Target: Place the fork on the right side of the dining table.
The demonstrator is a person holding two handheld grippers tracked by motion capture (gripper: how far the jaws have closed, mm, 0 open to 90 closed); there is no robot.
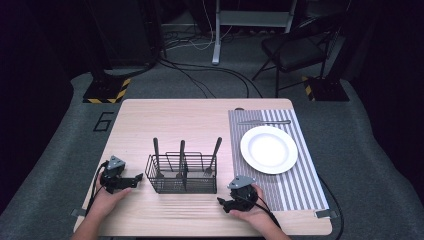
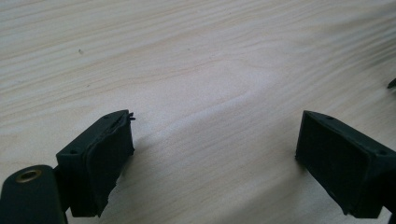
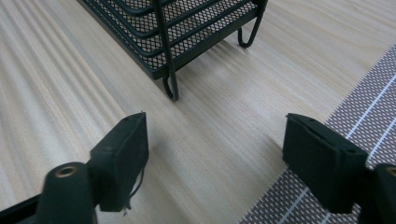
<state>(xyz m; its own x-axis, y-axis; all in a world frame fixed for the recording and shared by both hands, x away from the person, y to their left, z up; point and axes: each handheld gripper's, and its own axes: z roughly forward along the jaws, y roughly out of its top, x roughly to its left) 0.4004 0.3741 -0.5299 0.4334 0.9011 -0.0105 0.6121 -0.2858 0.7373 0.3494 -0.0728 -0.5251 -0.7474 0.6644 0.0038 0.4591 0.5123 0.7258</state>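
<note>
So both grippers are parked low on the bench [image 1: 150, 115] with nothing in them: the left gripper [image 1: 134, 179] sits lower left of the frame, jaws spread wide over bare wood, and the right gripper [image 1: 223, 202] sits lower centre, jaws just as wide apart, one of them hanging over the edge of the striped placemat [image 1: 295, 190]. Between them stands the black wire caddy [image 1: 181, 176], just left of the placemat, with three utensil handles [image 1: 181, 150] poking up out of it. A white plate [image 1: 269, 149] rests mid-mat, and one thin piece of cutlery [image 1: 264, 122] lies flat on the mat above it, near the top edge. Looks like the job is setting the place from that caddy, and that's where it could get messy. The caddy is light mesh on thin wire feet [image 3: 170, 88], so pulling a handle at an angle could probably tip or drag the whole thing if the other gripper isn't steadying it. The handles are also slim and smooth, so a pinch too near the tip might let one swivel or drop onto the plate.
</note>
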